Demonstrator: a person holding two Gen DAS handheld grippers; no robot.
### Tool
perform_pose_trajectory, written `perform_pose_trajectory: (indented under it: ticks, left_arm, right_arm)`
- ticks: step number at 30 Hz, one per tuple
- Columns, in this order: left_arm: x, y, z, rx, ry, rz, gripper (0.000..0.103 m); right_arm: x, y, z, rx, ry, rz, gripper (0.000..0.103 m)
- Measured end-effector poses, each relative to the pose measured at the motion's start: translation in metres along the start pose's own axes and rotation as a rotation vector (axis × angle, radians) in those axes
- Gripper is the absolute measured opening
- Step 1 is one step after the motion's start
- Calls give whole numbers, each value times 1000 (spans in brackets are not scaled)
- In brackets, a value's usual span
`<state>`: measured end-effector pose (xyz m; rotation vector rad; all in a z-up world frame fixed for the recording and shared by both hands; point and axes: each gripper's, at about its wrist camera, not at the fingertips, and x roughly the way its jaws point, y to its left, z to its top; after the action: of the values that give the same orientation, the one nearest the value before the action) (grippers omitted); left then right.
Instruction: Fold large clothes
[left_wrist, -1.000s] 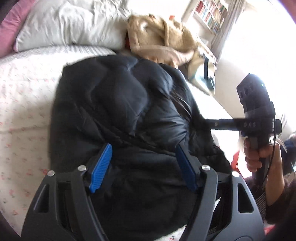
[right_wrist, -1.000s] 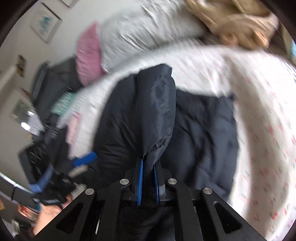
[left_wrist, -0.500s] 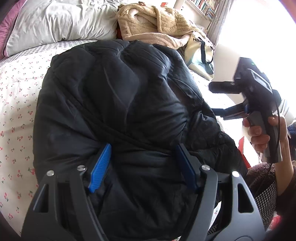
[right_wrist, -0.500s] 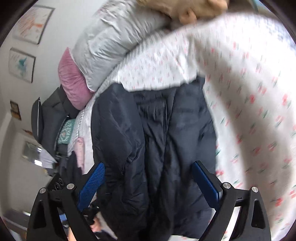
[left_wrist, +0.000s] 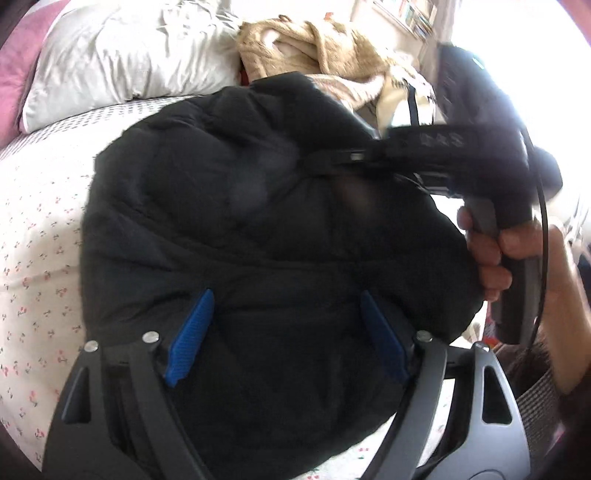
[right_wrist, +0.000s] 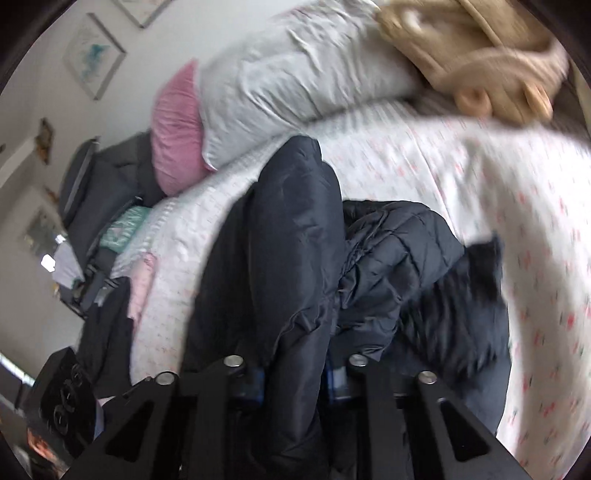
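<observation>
A large black puffer jacket (left_wrist: 236, 229) lies bunched on a bed with a white cherry-print sheet (left_wrist: 40, 236). My left gripper (left_wrist: 284, 332) is open, its blue pads spread over the jacket's near part. My right gripper (right_wrist: 295, 380) is shut on a thick fold of the jacket (right_wrist: 291, 258) and holds it raised. In the left wrist view the right gripper (left_wrist: 325, 162) reaches in from the right onto the jacket's far side. The rest of the jacket (right_wrist: 424, 280) lies crumpled to the right.
A grey pillow (left_wrist: 122, 55) and a pink pillow (right_wrist: 177, 129) lie at the head of the bed. A tan plush blanket (left_wrist: 317, 48) is piled beyond the jacket. A dark bag and clutter (right_wrist: 99, 192) stand beside the bed.
My right gripper was shut on the jacket, opened half a second ago, and is now shut on a thick fold. The left gripper has stayed open over the jacket.
</observation>
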<state>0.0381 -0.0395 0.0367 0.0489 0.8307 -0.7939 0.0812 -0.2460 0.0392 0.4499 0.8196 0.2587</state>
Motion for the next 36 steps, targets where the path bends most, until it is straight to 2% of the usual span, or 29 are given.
perform_pose_trajectory:
  ticks: [3, 4, 7, 9, 10, 11, 12, 13, 15, 17, 20, 23, 27, 32, 34, 36]
  left_arm:
    - [-21, 18, 11, -79, -59, 9, 85]
    - [-26, 23, 12, -98, -75, 11, 91]
    - [-35, 46, 18, -168, -100, 28, 97]
    - [-32, 58, 18, -211, -80, 33, 97]
    - [-26, 67, 17, -245, -54, 35, 97]
    - [-20, 72, 16, -270, -29, 34, 98]
    - [-14, 78, 15, -294, -1, 25, 98]
    - [-5, 85, 13, -322, 43, 8, 98]
    - [9, 95, 8, -368, 111, -10, 98]
    - [20, 104, 5, -412, 155, -27, 98]
    - [20, 114, -2, -490, 159, -80, 98]
    - [22, 127, -11, -571, 161, -149, 100]
    - [43, 139, -24, -673, 193, -235, 101]
    - [74, 147, -47, -855, 252, -412, 103]
    - [78, 146, -51, -879, 246, -437, 103]
    - [76, 141, -50, -864, 244, -425, 103]
  right_arm:
    - [-40, -4, 6, -15, -72, 45, 19]
    - [-52, -10, 6, -10, -90, 47, 19]
    - [-67, -44, -2, 41, -70, 14, 22]
    - [-62, -73, -13, 111, -9, -46, 33]
    - [-54, -88, -20, 151, 43, -99, 49]
    - [-43, -107, -29, 191, 117, -160, 74]
    - [-33, -121, -37, 227, 176, -185, 85]
    - [-23, -136, -46, 285, 227, -174, 95]
    - [-16, -152, -54, 390, 278, -97, 96]
    - [-20, -154, -53, 428, 284, -56, 96]
    - [-34, -150, -45, 416, 238, 15, 97]
    - [-37, -157, -46, 480, 215, 105, 97]
    - [-16, -170, -58, 540, 279, 118, 97]
    - [4, -194, -75, 625, 306, 194, 103]
    - [10, -198, -77, 632, 303, 226, 103]
    - [12, -201, -77, 630, 291, 248, 101]
